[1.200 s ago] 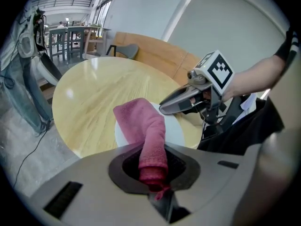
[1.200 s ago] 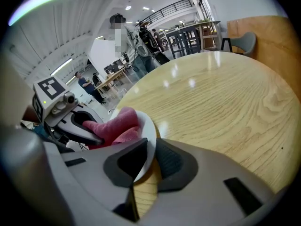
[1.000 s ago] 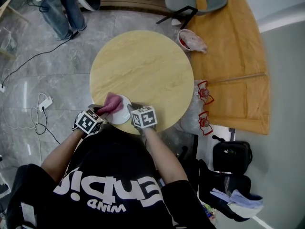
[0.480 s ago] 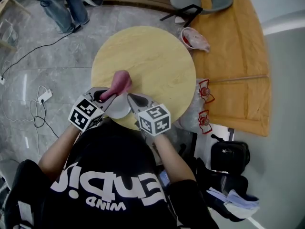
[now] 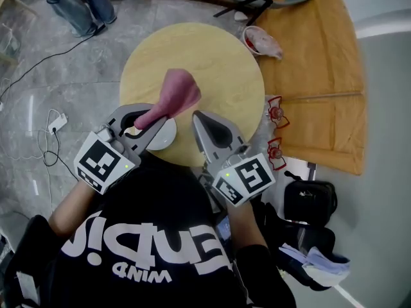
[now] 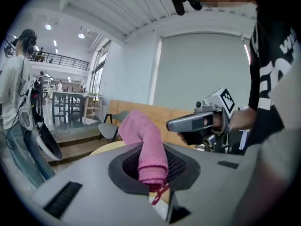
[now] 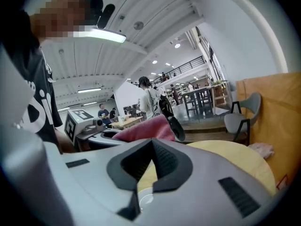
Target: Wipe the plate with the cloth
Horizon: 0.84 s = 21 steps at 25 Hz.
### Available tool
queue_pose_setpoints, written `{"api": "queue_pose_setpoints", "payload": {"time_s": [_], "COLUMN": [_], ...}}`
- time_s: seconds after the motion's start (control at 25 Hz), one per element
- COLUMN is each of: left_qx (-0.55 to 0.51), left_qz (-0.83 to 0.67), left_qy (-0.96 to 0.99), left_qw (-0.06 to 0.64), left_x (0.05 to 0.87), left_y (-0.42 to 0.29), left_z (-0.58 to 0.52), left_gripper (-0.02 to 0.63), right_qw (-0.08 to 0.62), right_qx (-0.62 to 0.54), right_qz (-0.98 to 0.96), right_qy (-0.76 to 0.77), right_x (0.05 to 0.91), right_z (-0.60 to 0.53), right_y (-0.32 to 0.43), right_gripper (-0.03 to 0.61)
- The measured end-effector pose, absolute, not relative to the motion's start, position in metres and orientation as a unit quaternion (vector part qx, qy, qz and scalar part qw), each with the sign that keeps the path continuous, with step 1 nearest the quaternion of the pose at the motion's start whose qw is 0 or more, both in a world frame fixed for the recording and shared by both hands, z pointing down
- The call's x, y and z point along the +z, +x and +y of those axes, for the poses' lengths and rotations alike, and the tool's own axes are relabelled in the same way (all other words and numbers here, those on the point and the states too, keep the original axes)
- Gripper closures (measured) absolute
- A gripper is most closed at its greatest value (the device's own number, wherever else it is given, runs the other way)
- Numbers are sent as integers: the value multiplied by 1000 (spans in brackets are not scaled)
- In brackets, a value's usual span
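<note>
A: In the head view, you have lifted both tools off the plate [image 5: 164,138] within the last second. Your left gripper [image 5: 157,119] is clamped on the pink cloth [image 5: 178,92], which now stands up over the round table [image 5: 212,50] instead of lying in the dish.

B: Your right gripper [image 5: 200,118], which was at the plate's rim a second ago, is raised just beside it, jaws together on nothing. The plate sits unheld at the table edge closest to you. I'd judge this wiping pass is finished or paused.

A: In the left gripper view, your jaws pinch the cloth's [image 6: 149,152] lower end, and the rest of it sticks out beyond them.

B: In the right gripper view, your jaws are closed and empty. The plate [image 7: 144,199] shows white beneath them, and the cloth [image 7: 141,131] is off to the left.

A: As for containers, the plate looks bare. The small tub [image 5: 252,43] on the orange surface [image 5: 314,76] beyond the table holds something pale pink, but I can't tell what.
</note>
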<state>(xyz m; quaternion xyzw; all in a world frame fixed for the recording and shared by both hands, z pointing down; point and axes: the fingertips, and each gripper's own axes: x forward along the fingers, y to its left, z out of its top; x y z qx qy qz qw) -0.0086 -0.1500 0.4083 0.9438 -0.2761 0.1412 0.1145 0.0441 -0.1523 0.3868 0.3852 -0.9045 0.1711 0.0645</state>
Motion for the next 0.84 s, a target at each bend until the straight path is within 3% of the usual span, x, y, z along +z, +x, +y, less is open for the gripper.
{"api": "queue_pose_setpoints", "payload": {"time_s": [0.84], "left_qx": [128], "left_qz": [-286], "left_qy": [944], "left_qw": [103], "left_x": [392], "left_y": [2], "left_z": [-151], "left_gripper": [566], "right_qw": [8], "right_qx": [149], "right_qz": [-900], "right_qy": [409], "right_x": [363], "right_z": [-153], "right_y": [55], "right_gripper": [557]}}
